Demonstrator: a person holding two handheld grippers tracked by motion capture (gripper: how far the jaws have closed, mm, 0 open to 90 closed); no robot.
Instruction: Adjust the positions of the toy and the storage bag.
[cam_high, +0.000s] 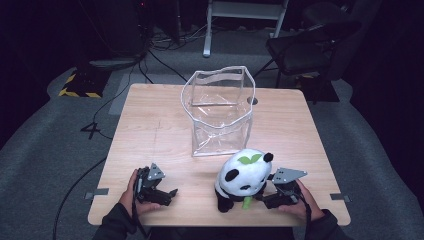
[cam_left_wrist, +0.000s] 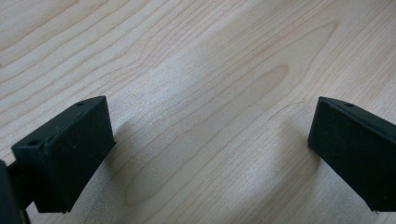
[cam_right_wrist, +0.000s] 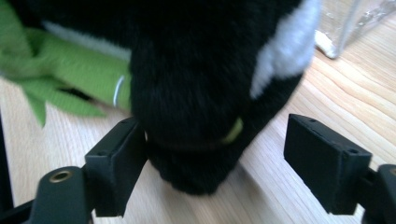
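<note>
A black and white panda plush (cam_high: 242, 177) with a green leaf on its head and a green bamboo stalk (cam_right_wrist: 88, 77) sits near the table's front, right of centre. My right gripper (cam_high: 263, 198) is at its right side, open, and a black limb of the plush (cam_right_wrist: 201, 121) lies between the jaws, touching the left jaw. A clear plastic bag (cam_high: 220, 112) with a white rim stands open behind the panda. My left gripper (cam_high: 167, 196) rests open at the front left, with bare wood (cam_left_wrist: 205, 140) between its jaws.
The wooden table (cam_high: 150, 130) has free room on its left half and behind the bag. A dark chair (cam_high: 310, 47) and cables lie on the floor beyond the far edge. A bag corner (cam_right_wrist: 336, 32) shows in the right gripper view.
</note>
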